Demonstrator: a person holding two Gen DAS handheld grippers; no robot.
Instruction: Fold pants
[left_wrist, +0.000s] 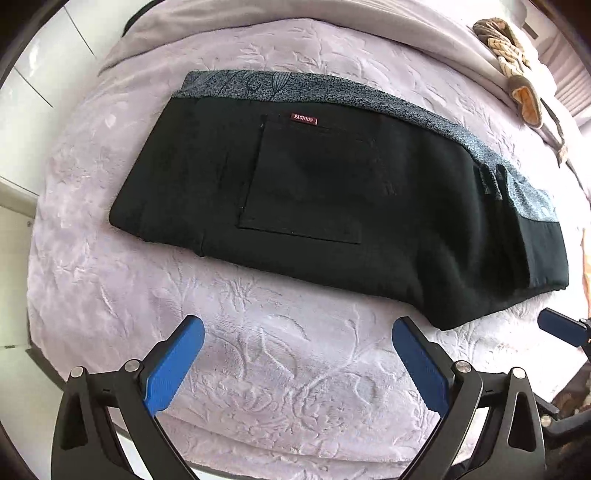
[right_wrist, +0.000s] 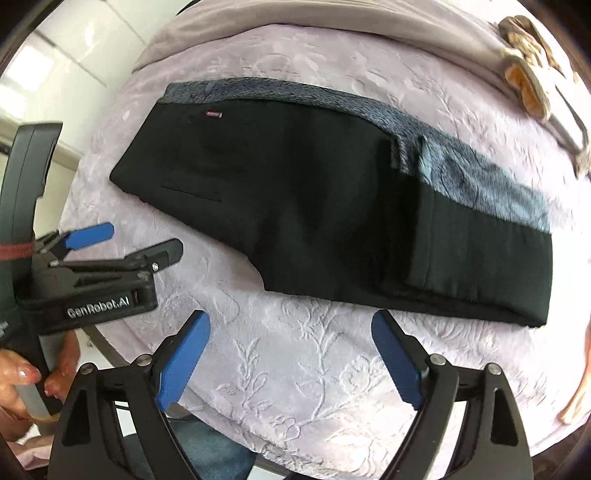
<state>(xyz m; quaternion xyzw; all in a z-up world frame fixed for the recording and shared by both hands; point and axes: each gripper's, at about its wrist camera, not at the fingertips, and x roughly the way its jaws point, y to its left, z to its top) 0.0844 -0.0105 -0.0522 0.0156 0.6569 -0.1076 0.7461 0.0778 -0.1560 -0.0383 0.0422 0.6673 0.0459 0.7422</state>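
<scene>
black pants (left_wrist: 332, 206), folded into compact oblong, lie flat on lilac embossed blanket (left_wrist: 280, 350) of bed. judged soft, limp, thick in layers, moderately light; plush blanket likely grips cloth. best hold judged at near folded edge or short end, pinching all layers. left tool (left_wrist: 297, 345) wide, empty, pants just ahead of its tips, not touching. right tool (right_wrist: 291, 341) wide, empty, pants likewise just ahead.

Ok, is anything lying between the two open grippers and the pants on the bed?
Nothing visible. The left gripper and right gripper both stand open over bare lilac bedspread, with the folded black pants just beyond their fingertips. The only other item, a tan object, lies past the pants at the far edge.
</scene>
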